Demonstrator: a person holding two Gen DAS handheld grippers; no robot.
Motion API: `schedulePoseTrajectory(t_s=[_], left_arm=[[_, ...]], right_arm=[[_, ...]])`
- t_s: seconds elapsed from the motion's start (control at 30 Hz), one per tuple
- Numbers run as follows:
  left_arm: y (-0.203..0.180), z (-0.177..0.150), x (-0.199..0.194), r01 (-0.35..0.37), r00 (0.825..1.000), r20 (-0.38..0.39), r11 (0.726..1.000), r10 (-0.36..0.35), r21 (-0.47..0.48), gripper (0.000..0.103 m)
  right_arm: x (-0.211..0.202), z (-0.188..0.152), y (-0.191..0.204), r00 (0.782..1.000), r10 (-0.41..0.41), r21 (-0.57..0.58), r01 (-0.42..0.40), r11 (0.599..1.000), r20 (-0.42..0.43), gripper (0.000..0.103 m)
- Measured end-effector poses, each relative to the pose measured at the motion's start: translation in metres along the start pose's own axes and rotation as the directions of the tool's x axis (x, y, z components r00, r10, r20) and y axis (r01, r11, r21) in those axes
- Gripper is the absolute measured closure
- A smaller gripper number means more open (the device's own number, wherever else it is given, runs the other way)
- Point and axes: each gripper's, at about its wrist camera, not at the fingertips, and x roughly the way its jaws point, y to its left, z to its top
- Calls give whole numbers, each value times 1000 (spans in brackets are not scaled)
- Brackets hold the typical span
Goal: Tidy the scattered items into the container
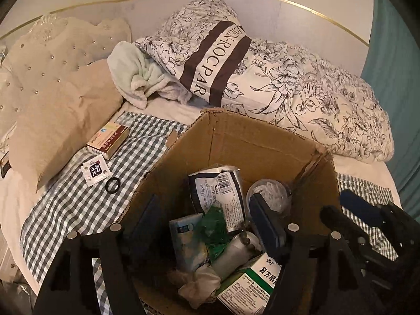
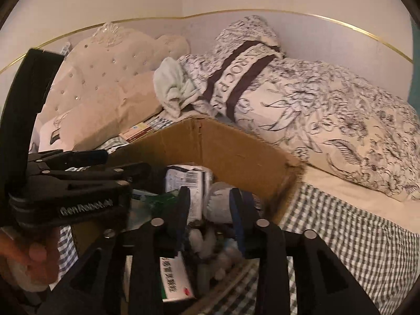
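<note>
An open cardboard box (image 1: 236, 141) stands on a checked cloth (image 1: 73, 204) on the bed and holds several items, among them a tissue pack (image 1: 218, 191), a green wrapper (image 1: 214, 225) and a green-white medicine box (image 1: 252, 281). My left gripper (image 1: 207, 225) hangs open and empty over the box. My right gripper (image 2: 210, 210) is open over the box (image 2: 223, 147) with a grey roll (image 2: 219, 204) between its fingers; it also shows in the left wrist view (image 1: 349, 210). Left of the box lie a red-white medicine box (image 1: 107, 140), a sachet (image 1: 95, 172) and a black ring (image 1: 113, 184).
A beige pillow (image 1: 63, 120), a pale green towel (image 1: 136, 76) and a floral duvet (image 1: 302, 89) lie behind the box against the tufted headboard (image 1: 39, 57). A teal curtain (image 1: 393, 73) hangs at the right. The left gripper body (image 2: 71, 183) crowds the right wrist view.
</note>
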Motion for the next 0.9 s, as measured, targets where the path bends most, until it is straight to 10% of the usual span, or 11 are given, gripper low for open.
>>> schedulePoseTrajectory(t_s=[0.6, 0.9], left_arm=[[-40, 3, -53, -9, 994, 107, 998, 2, 64, 11], [-49, 3, -77, 11, 993, 121, 998, -17, 55, 0]], right_arm=[[-71, 0, -33, 994, -50, 60, 44, 997, 93, 33], [-107, -1, -40, 981, -107, 76, 96, 992, 163, 0]])
